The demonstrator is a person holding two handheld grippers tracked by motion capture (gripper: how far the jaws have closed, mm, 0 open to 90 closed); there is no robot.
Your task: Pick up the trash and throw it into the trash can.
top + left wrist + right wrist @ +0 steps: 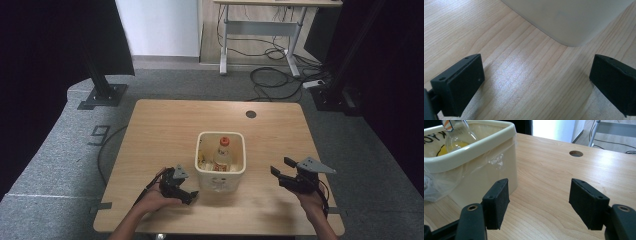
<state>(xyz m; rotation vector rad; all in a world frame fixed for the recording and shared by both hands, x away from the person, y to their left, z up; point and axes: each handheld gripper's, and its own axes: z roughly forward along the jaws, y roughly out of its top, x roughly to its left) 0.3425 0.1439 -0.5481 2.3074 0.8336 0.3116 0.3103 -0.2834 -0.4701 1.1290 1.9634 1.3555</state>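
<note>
On table (pixel 165 125): cream bin (pixel 220 176) holding bottle (pixel 222 152); left gripper (pixel 192 195), right gripper (pixel 281 166) flank it, fingers spread, empty.

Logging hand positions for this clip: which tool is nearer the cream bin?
Left. The left tool sits open just off the cream bin, at its near left corner. The right tool, also open, hangs further out, with a stretch of bare table between it and the bin.

1 bin (pixel 220 172), 1 bottle (pixel 222 154), 1 table (pixel 165 130), 2 claws.
</note>
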